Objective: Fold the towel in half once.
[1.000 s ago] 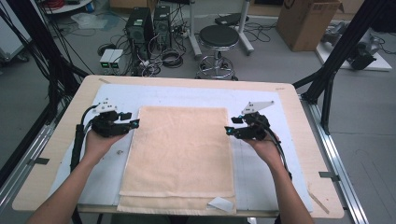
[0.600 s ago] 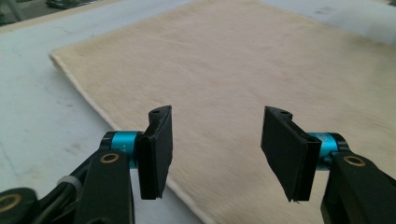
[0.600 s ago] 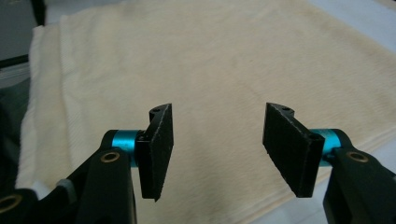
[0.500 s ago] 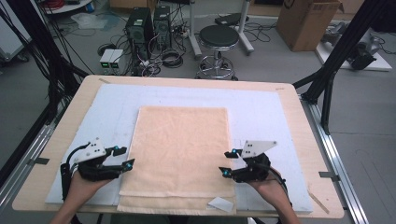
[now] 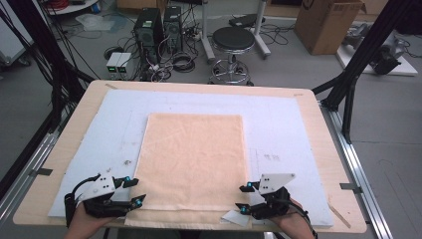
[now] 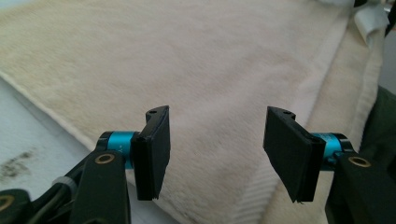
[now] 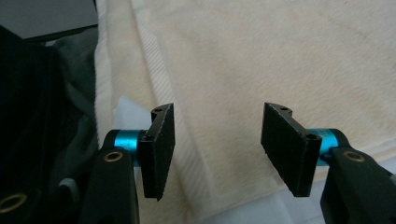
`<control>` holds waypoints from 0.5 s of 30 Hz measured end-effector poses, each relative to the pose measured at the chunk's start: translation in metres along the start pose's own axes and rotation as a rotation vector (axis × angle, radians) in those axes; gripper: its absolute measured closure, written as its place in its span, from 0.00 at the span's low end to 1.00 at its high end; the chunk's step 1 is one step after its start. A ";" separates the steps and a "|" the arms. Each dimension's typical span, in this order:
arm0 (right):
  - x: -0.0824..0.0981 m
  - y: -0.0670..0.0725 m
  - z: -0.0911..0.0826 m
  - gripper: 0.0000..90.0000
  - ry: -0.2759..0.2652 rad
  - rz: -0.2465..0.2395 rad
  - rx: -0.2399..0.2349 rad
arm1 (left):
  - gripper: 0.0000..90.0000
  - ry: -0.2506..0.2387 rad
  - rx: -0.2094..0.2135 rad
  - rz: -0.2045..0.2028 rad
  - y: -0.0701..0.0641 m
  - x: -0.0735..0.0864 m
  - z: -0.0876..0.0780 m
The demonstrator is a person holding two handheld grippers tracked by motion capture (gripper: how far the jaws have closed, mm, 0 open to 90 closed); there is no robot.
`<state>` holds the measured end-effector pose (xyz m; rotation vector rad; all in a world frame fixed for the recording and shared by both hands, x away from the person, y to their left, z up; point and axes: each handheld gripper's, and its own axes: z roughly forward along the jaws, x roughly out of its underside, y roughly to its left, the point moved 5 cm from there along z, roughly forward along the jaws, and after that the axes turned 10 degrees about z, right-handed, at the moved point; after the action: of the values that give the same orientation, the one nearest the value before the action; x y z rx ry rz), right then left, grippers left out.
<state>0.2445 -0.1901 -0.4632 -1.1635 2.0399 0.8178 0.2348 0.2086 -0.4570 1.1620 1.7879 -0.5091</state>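
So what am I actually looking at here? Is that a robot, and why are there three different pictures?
No robot arm here: a person stands at the near edge of the table and holds a hand tool with two black jaws in each hand. The high view comes from a fixed camera above, looking down on the wooden table, which is covered by a pale blue mat. On the mat lies a cream towel, spread flat. The left gripper is at the towel's near left corner, the right gripper at its near right corner, next to a small white tag. The other two pictures come from small cameras riding on the tools, each looking along its own jaws. In both, the jaws stand open with the towel's edge beyond them; the left jaws have just been opening. Nothing is held yet.
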 end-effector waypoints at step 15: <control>0.008 0.006 0.009 0.72 0.103 -0.065 0.026 | 0.58 0.101 0.075 0.024 -0.003 0.014 0.011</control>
<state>0.2382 -0.1847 -0.4734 -1.2737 2.0776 0.7108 0.2354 0.2063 -0.4753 1.2793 1.8519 -0.5151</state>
